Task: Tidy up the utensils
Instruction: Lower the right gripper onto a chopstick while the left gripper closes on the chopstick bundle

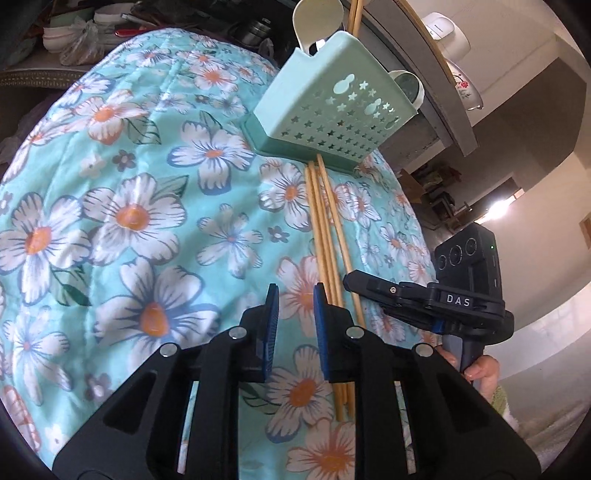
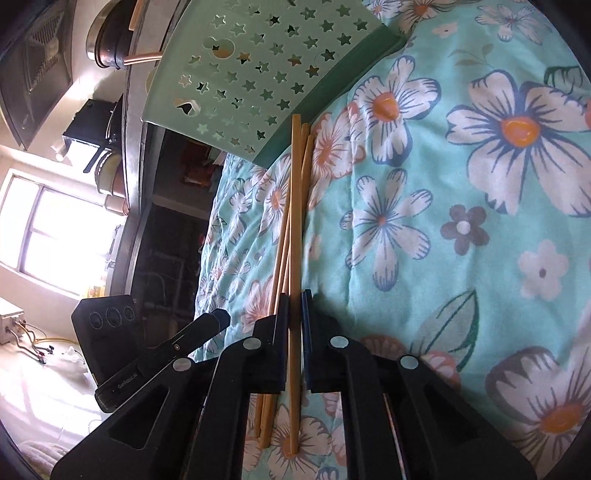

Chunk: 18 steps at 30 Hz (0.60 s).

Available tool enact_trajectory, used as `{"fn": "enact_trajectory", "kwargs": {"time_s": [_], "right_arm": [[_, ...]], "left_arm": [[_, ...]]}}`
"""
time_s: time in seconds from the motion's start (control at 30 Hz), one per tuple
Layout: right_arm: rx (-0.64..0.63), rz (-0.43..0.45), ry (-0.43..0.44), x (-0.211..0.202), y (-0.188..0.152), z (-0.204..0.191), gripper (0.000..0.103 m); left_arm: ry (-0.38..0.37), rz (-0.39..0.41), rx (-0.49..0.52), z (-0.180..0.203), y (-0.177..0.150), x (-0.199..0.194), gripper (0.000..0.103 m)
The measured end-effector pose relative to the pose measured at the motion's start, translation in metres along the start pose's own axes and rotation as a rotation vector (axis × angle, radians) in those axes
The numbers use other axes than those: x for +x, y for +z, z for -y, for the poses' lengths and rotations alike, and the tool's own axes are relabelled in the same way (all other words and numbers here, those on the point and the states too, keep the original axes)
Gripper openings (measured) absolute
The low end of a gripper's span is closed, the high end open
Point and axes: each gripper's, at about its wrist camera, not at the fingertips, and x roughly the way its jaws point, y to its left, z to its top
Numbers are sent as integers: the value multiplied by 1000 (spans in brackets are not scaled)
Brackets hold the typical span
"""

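Several bamboo chopsticks (image 1: 325,221) lie side by side on the floral cloth (image 1: 147,184), their far ends touching a mint-green utensil holder (image 1: 332,110) with star holes. White spoons (image 1: 317,18) and two chopsticks stand in the holder. My left gripper (image 1: 295,299) is open with a narrow gap and only cloth between its blue pads; the chopsticks lie just right of it. My right gripper (image 2: 295,301) is shut on one chopstick (image 2: 295,221), with the other chopsticks (image 2: 280,251) to its left. The holder (image 2: 258,74) stands ahead of it. The right gripper (image 1: 349,284) also shows in the left wrist view, over the sticks.
The cloth (image 2: 443,221) falls away at its edge just beyond the chopsticks. A grey counter edge (image 1: 443,92) with a flowered bowl (image 1: 465,88) rises behind the holder. Bowls and bags (image 1: 74,33) crowd the far left. A hand (image 1: 484,369) grips the right tool.
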Motion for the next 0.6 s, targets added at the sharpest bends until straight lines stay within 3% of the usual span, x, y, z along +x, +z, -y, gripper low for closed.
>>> {"fn": "enact_trajectory", "kwargs": {"time_s": [0.23,0.6], "right_arm": [[11,53,-46,-31,3,17,7],[73,84,-16,-53,2,46,7]], "left_arm": [[-68,-76,-46,5,0,26,17],[-141,-128,-172,-1,4,58,15]]}}
